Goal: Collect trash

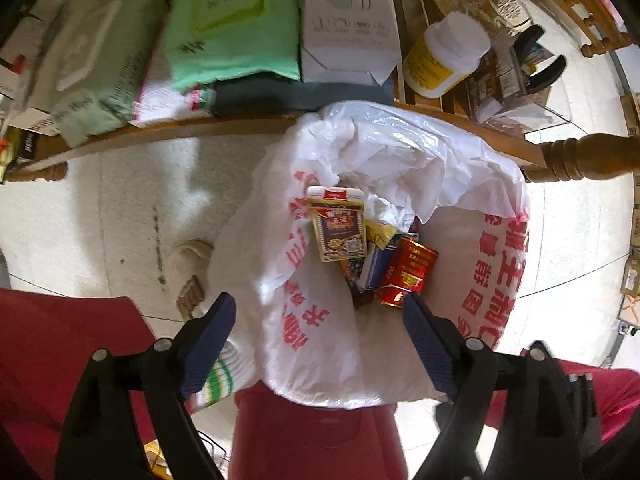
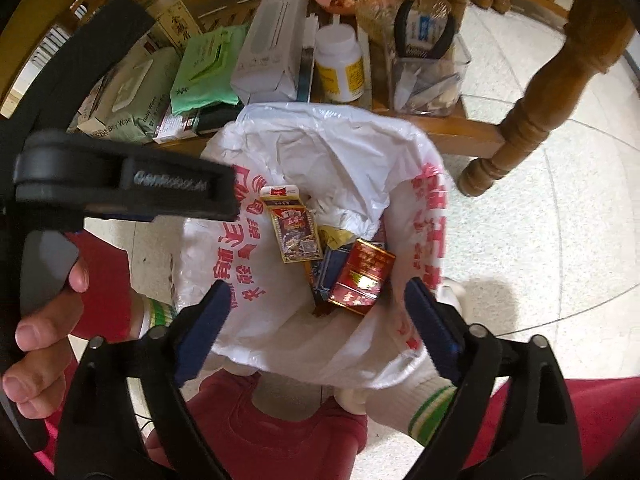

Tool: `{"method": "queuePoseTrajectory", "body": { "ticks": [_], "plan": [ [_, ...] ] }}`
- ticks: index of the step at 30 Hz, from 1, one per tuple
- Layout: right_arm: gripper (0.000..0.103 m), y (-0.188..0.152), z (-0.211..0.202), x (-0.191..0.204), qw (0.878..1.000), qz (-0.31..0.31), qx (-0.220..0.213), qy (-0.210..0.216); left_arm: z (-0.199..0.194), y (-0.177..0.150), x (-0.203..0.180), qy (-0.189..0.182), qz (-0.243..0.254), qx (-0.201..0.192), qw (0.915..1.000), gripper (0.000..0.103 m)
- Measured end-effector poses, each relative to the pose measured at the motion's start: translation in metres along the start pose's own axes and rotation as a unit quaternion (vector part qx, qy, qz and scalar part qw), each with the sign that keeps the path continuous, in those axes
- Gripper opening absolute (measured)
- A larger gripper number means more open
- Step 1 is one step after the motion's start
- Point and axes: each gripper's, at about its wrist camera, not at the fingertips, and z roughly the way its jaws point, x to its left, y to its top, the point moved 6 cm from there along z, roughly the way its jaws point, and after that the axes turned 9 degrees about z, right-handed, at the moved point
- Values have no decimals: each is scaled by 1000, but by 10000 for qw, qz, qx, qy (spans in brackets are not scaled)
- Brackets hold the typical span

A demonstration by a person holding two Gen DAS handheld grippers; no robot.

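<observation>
A white plastic bag [image 1: 320,340] with red print stands open on the floor, also in the right wrist view [image 2: 280,340]. Inside lie a purple and gold carton [image 1: 340,232], a red packet [image 1: 408,272], a blue box [image 1: 374,268] and crumpled white paper [image 1: 380,160]. The same carton [image 2: 296,236] and red packet [image 2: 360,276] show in the right wrist view. My left gripper [image 1: 320,336] is open and empty above the bag's mouth. My right gripper [image 2: 316,328] is open and empty above the bag too. The left gripper's body [image 2: 128,184] shows at the right view's left.
A low wooden shelf [image 1: 240,128] behind the bag holds wipe packs [image 1: 232,20], a white box [image 1: 348,20], a yellow-labelled white bottle [image 1: 444,56] and pliers [image 1: 540,60]. A wooden table leg [image 2: 520,120] stands at the right. My red-trousered legs [image 1: 312,440] and white socks [image 2: 424,400] flank the bag.
</observation>
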Motion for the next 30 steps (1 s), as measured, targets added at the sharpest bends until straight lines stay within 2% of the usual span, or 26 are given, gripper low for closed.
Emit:
{"method": "queuePoseTrajectory", "body": {
  "ticks": [6,11,16,22,28,30],
  "plan": [
    [94,2,-45,-5,9990,81,-385,-188,-36,-20,5,228,156,-414,9988,85],
    [95,1,-90,-10,9941,80,-1018,-370,-72,-38,6,356,189,-887,9952,85],
    [96,6,-140,-12,9859,294,-1634,-193,-114,-54,6,473,194,-1490,9875,85],
    [96,5,-191,-1,9751,236,-2204,-82,-173,-73,-2,499,264,-2276,9721,85],
    [96,-5,-246,7,9597,245,-2798,48,-234,-93,-14,635,364,-3052,9495,86],
    [96,-8,-267,10,9528,265,-3024,95,-256,-102,-21,706,417,-3355,9385,87]
  ]
}}
